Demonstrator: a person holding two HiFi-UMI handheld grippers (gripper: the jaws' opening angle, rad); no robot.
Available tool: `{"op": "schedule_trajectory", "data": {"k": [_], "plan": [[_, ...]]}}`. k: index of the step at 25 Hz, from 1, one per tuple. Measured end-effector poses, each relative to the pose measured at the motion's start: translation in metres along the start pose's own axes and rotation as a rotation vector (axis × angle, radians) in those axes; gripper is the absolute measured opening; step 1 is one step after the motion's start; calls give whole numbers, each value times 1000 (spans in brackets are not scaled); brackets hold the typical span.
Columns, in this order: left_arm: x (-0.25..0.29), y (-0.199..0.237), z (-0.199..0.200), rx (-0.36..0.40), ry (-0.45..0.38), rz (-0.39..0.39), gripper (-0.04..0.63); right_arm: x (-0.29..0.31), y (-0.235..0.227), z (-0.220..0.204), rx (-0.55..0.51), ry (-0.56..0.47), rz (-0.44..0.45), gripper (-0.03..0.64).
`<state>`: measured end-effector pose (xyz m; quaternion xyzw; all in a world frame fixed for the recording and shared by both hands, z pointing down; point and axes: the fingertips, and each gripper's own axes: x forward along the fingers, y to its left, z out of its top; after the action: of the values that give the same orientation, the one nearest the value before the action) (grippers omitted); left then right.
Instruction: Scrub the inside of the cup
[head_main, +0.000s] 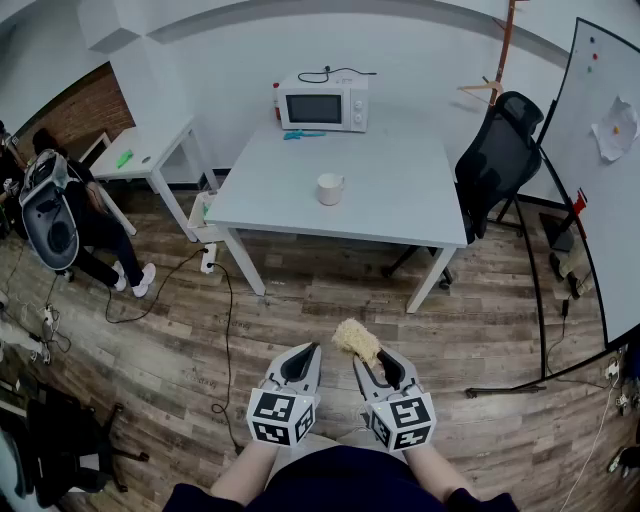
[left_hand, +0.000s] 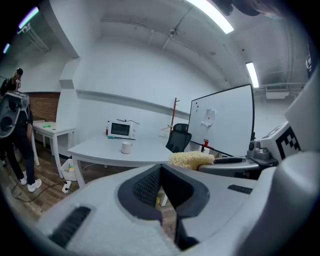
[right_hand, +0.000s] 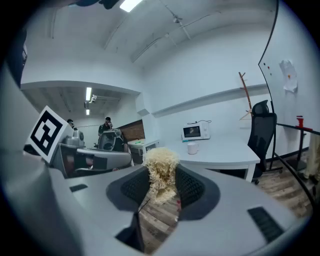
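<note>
The white cup (head_main: 330, 188) stood upright and alone near the middle of the pale table (head_main: 400, 215), mouth open to the ceiling, well apart from both grippers and from the person holding them, who stood back on the wooden floor (head_main: 330, 290). Behind it, at the table's far edge, sat a white microwave (head_main: 322, 103) with a teal item just in front of it, and a black office chair (head_main: 497, 160) stood at the table's right end beside a whiteboard (head_main: 600, 180). From where I watched, the cup looked like glazed ceramic: stiff, smooth, probably a bit slippery, light enough to skid or tip if something pushed into it, and likely to chip if knocked over. Its handle was too small to place with any confidence, so the wall just under the rim seemed the safer place to take hold, pinched from outside while the inside got worked. The right gripper (head_main: 378, 368) had its 2 jaws clenched on a pale yellow fibrous scrubber (head_main: 357, 340), whose soft, shaggy tuft stuck out past the fingertips and would squash easily into the cup. The left gripper (head_main: 303, 362) was clenched too, but on nothing, its pads meeting with only floor showing beyond them. Both pointed slightly downward, side by side, toward the table. I judged the scrubbing not yet begun, with the approach to the cup the step in hand.
</note>
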<state>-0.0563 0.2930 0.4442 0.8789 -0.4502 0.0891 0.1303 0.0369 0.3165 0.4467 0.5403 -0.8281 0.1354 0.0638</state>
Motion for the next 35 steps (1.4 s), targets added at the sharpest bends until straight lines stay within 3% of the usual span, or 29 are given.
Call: {"op": "schedule_trajectory", "data": {"k": [4,19,23,28,35], "plan": [[-6,-4,0,0,3,-10,17,-5,2,0,-15,10,8,158],[2,-37,-7,-109,-1,-27,17,-27,-16,-2,-7,17,52,158],[7,-47,-10,-76,9,-11,17,-31,-25,-2,-16,24,55,158],[13,-53,-6,-126,9,-6,17,-36,-30,2,-19,29,65,158],[23,-43,6,-138,6,5,17,-20,-35,7,3,23,66,158]]}}
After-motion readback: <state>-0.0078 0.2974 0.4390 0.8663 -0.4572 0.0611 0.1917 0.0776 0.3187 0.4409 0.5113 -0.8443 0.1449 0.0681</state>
